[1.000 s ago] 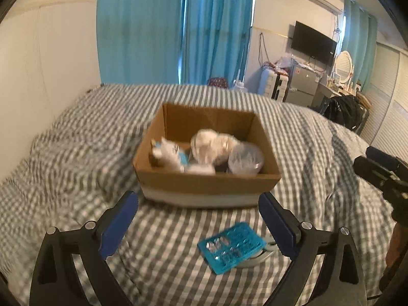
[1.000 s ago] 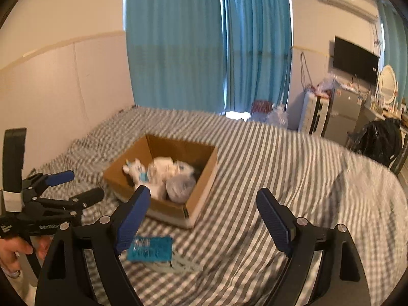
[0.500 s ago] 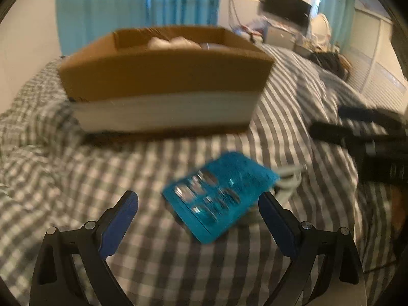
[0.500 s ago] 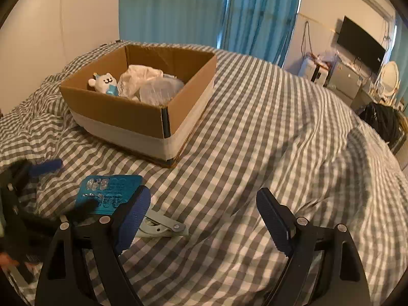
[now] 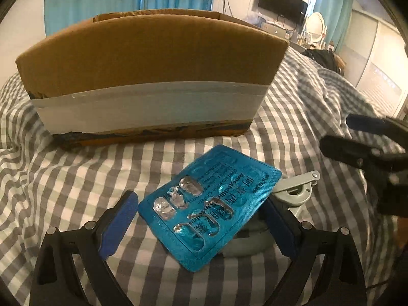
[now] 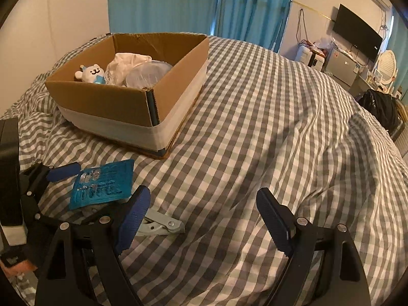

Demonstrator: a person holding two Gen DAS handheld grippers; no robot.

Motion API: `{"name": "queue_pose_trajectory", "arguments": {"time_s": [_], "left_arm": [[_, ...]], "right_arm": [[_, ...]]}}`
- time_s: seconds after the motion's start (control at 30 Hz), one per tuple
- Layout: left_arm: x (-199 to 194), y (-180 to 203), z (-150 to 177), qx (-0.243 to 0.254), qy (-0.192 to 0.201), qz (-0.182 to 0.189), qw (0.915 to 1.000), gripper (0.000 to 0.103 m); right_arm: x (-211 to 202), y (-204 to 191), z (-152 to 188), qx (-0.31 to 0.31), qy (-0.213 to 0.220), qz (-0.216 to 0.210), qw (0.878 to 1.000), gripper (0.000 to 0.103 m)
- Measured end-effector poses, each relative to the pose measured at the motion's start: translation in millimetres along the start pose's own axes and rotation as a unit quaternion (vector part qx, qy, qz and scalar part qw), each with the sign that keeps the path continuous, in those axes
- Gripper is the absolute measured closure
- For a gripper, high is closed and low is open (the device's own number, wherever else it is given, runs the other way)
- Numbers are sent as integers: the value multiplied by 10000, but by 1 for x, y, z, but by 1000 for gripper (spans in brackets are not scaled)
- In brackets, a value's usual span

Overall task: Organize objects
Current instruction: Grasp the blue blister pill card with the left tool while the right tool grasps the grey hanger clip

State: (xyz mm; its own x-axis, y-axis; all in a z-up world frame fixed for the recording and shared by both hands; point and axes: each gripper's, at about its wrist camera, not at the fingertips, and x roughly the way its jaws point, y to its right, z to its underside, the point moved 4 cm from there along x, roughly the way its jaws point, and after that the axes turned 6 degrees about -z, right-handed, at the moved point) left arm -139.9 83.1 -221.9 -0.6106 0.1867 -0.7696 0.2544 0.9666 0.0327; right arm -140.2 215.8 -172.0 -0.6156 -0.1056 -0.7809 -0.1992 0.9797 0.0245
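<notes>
A blue pill blister pack point(image 5: 211, 206) lies on the checked bedspread, resting on a grey metal clip point(image 5: 295, 191). My left gripper point(image 5: 201, 224) is open, low on the bed, with its blue pads on either side of the pack. In the right wrist view the pack point(image 6: 102, 185) and clip point(image 6: 160, 225) lie left of my right gripper point(image 6: 204, 219), which is open and empty above the bed. The left gripper point(image 6: 63, 176) shows there at the pack's left. The cardboard box point(image 6: 158, 97) stands behind.
The box point(image 5: 148, 76) holds a small white bear toy point(image 6: 91, 72), white cloth point(image 6: 127, 63) and a clear round lid point(image 6: 148, 72). My right gripper point(image 5: 369, 148) shows at the right edge of the left wrist view. A black bag point(image 6: 380, 107) and furniture stand beyond the bed.
My left gripper has dropped low and moved forward until its pads flank the blister pack. My right gripper has come lower and closer to the bed.
</notes>
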Motion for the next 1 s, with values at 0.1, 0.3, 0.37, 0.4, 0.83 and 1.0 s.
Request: {"name": "queue_pose_trajectory", "arguments": {"time_s": [0.1,0.3,0.37,0.4,0.83,1.0], "left_arm": [[-6,-4,-4,34,95,-93,9999,17],[-19,-7,-5,481,231,-294,9981,80],[-24,-11,-7,562,293,-310,9975,87],[-26,-15,-8,527,293,-284,9978,87],[-35,-45,-6,0,124,-97,9999,90],[-39,-45,-1,-53,132,-69,9999,94]], "right_arm": [[1,-8,4,-119,-39,-103,9999,18],[16,-39,17,-642,-312,-544,9960,18],[22,-49,22,-859,-427,-712,9928,18],[25,-55,24,-982,-447,-763,9912,18],[53,-84,29,-1516,-769,-1346,9762,9],[54,-86,28,-1613,-685,-1157,9777,23]]}}
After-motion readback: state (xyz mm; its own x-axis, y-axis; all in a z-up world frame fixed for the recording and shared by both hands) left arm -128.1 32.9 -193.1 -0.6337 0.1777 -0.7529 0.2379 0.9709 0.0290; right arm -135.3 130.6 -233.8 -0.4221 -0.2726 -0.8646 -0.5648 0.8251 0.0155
